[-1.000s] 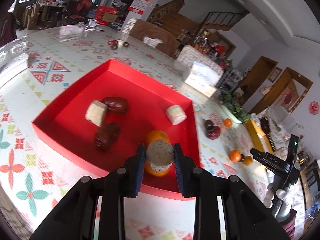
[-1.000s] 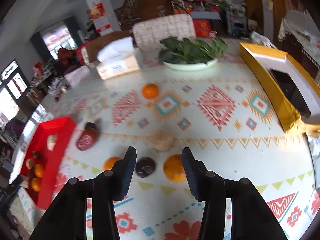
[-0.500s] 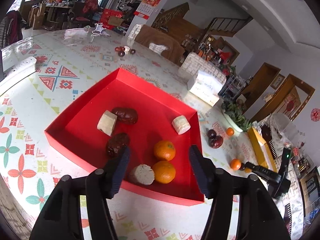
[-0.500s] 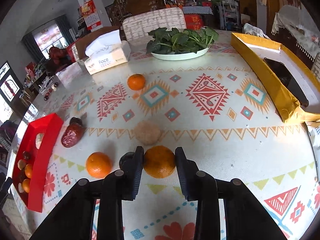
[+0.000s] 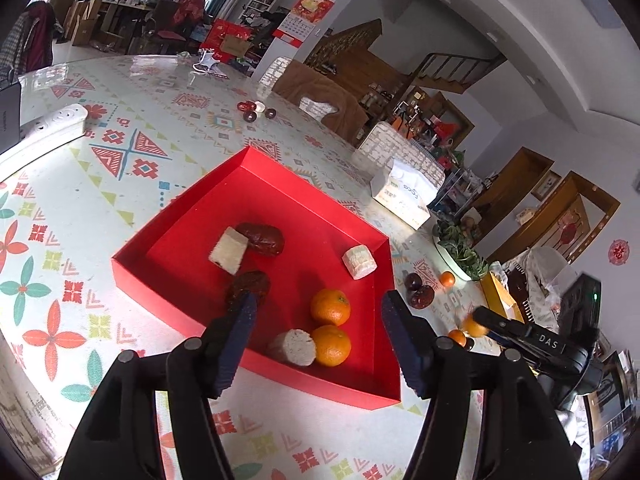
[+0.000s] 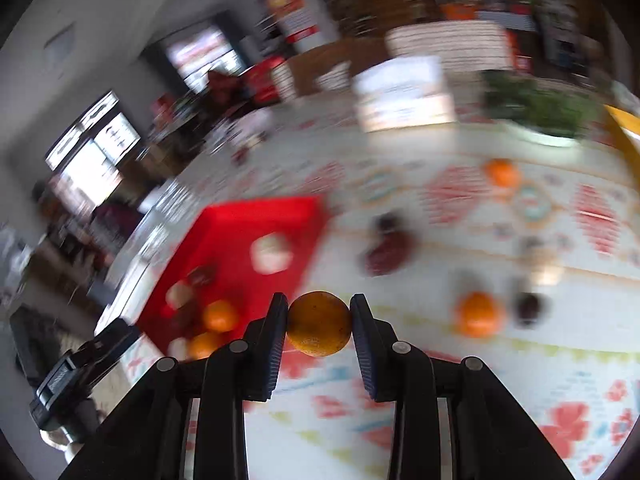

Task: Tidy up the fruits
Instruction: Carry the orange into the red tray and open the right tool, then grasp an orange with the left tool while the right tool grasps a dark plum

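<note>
A red tray (image 5: pixel 256 184) holds two oranges (image 5: pixel 330 306), a pale cut piece (image 5: pixel 294 347) beside them, two more pale chunks and two dark red fruits (image 5: pixel 262 238). My left gripper (image 5: pixel 319 300) hovers over the tray's near edge; its jaws are opening and nothing is between them. My right gripper (image 6: pixel 319 320) is shut on an orange (image 6: pixel 319 323), held in the air above the patterned table, just right of the red tray (image 6: pixel 240 232). The right wrist view is blurred by motion. In the left wrist view the right gripper (image 5: pixel 478 320) comes in from the right.
Loose fruit lies on the table right of the tray: an orange (image 6: pixel 478 314), a dark fruit (image 6: pixel 530 308), a red fruit (image 6: pixel 388 254) and a far orange (image 6: pixel 502 172). A tissue box (image 5: pixel 404 194), a plate of greens (image 5: pixel 460 248) and a yellow box (image 5: pixel 500 296) stand beyond.
The left gripper let go of the pale piece in the tray, opened and drew back. The right gripper shut on an orange, lifted it and swung left towards the tray.
</note>
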{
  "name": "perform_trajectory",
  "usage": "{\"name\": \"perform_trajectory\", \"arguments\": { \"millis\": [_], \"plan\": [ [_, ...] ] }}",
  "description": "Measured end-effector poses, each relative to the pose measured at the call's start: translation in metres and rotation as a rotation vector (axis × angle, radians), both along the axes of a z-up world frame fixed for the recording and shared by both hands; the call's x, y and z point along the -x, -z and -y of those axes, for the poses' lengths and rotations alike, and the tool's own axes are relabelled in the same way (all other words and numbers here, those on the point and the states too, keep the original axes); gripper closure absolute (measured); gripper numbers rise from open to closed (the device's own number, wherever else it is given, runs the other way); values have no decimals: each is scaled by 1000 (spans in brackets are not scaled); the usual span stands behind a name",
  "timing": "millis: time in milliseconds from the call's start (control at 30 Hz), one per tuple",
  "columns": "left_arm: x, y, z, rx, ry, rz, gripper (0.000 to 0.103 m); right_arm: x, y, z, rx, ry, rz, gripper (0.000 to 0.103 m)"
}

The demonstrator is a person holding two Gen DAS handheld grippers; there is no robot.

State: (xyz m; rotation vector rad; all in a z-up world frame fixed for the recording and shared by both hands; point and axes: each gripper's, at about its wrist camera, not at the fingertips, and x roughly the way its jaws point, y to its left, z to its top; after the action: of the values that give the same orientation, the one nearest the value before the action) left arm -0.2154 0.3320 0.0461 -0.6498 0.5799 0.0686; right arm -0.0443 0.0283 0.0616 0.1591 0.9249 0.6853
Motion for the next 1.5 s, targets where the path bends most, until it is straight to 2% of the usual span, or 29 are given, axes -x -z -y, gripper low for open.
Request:
{"name": "perform_trajectory", "arguments": {
  "millis": [167,267,367,467,533,600,633,833,900,1000,1333,1500],
  "plan": [
    [10,1,-17,3,-26,4,38,1,12,-73,75,-103,4,68],
    [15,1,-25,5,-41,10,34,-5,23,-103,124,-125,0,68],
    [19,3,-34,9,-55,14,33,-11,34,-126,190,-116,32,66],
    [20,6,-40,20,-61,5,33,-19,38,-134,188,-105,32,66],
    [21,8,-42,26,-63,1,33,-20,32,-132,144,-106,31,64],
    [21,9,-44,29,-65,-2,33,-19,23,-131,116,-100,48,56],
    [21,10,-43,31,-66,-3,33,-17,17,-126,108,-90,67,51],
    [19,6,-37,24,-51,3,33,-11,-7,-89,77,-38,118,51],
    [18,3,-31,14,-44,4,33,-12,-12,-68,67,-5,125,50],
    [18,-2,-20,0,-29,7,33,-14,-15,-30,61,58,130,43],
    [4,-12,34,-60,62,-9,31,-27,13,101,26,301,40,41],
    [-8,-12,63,-82,118,-28,31,-30,24,127,42,332,17,41]
  ]
}}
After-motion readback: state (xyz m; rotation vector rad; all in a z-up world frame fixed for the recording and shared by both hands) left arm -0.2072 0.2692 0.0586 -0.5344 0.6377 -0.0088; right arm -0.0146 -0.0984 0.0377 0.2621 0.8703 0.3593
